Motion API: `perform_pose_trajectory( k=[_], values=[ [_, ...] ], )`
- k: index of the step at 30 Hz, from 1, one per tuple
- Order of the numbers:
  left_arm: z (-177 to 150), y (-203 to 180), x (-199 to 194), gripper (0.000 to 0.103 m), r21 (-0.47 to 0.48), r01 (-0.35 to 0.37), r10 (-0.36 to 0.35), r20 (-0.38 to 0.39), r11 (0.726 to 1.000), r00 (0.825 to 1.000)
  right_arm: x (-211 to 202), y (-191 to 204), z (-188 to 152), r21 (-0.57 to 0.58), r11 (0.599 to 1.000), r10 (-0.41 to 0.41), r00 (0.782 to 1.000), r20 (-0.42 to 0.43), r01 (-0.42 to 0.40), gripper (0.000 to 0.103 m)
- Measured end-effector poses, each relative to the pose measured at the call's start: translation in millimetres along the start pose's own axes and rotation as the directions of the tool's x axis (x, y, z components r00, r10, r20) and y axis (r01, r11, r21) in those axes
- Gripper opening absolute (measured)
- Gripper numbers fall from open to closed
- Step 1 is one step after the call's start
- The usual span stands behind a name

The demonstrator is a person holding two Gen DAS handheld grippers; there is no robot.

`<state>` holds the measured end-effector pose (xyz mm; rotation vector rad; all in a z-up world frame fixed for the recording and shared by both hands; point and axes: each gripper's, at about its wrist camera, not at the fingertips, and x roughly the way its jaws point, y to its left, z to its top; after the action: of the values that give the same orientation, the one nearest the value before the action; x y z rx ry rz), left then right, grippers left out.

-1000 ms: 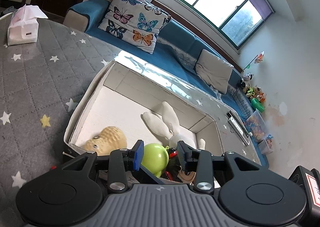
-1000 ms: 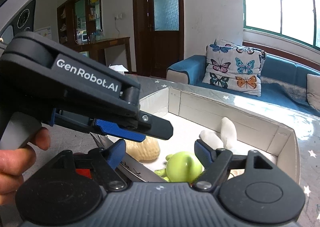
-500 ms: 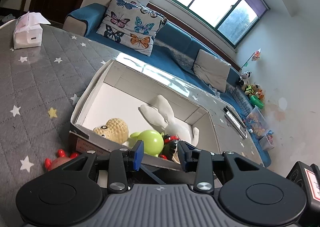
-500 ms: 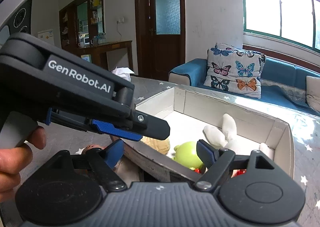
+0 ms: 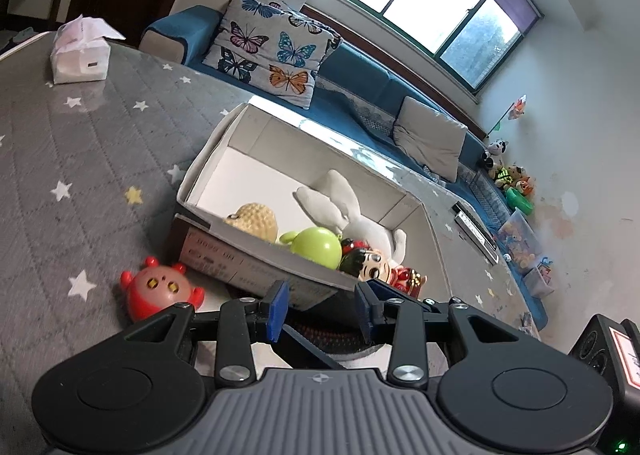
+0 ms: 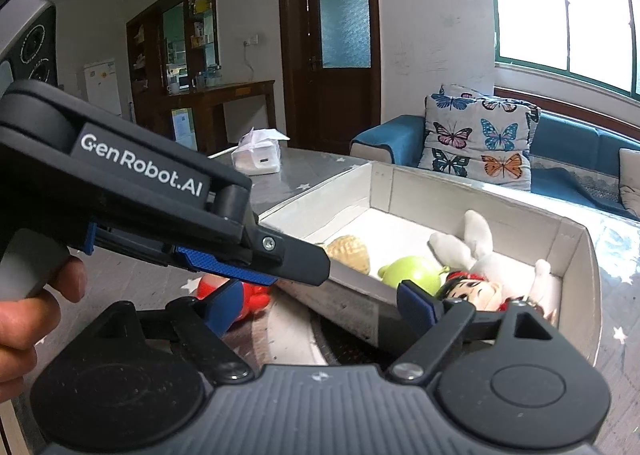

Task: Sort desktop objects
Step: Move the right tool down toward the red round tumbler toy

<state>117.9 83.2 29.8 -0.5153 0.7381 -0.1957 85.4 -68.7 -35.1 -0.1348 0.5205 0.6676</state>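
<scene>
A white cardboard box (image 5: 224, 143) stands on the grey star-patterned table. It holds a yellow knobbly toy (image 5: 256, 221), a green round toy (image 5: 318, 247), a white plush rabbit (image 5: 344, 207) and a doll with a black-haired head (image 5: 372, 265). A red round toy (image 5: 158, 293) lies on the table outside the box, by its near left corner. My left gripper (image 5: 320, 309) is open and empty, just short of the box's near wall. My right gripper (image 6: 320, 305) is open and empty, also before the box (image 6: 576, 239); the left gripper's body (image 6: 140, 191) crosses its view.
A white tissue pack (image 5: 80, 55) sits at the far left of the table. A dark remote-like bar (image 5: 474, 227) lies on the table right of the box. A blue sofa (image 5: 360, 79) with cushions runs behind the table.
Both grippers have pulled back from over the box, jaws still open. The box's near wall and the red toy on the table have come into view.
</scene>
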Motion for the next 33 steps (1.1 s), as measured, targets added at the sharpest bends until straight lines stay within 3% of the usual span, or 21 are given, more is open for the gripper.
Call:
perform_pose_trajectory(
  k=[17, 33],
  values=[
    [-10.3, 39.0, -23.4, 0.039, -0.072, -0.042, 0.044, 0.02, 0.997, 0.999, -0.1, 22.5, -14.6, -0.007, 1.0, 0.03, 0.999, -0.031, -0.03, 0.089],
    [5.6, 73.9, -30.1, 0.04, -0.117, -0.103, 0.11, 0.058, 0.988, 0.992, 20.8, 41.8, -16.3, -0.034, 0.996, 0.079, 0.995, -0.064, -0.081, 0.089]
  ],
)
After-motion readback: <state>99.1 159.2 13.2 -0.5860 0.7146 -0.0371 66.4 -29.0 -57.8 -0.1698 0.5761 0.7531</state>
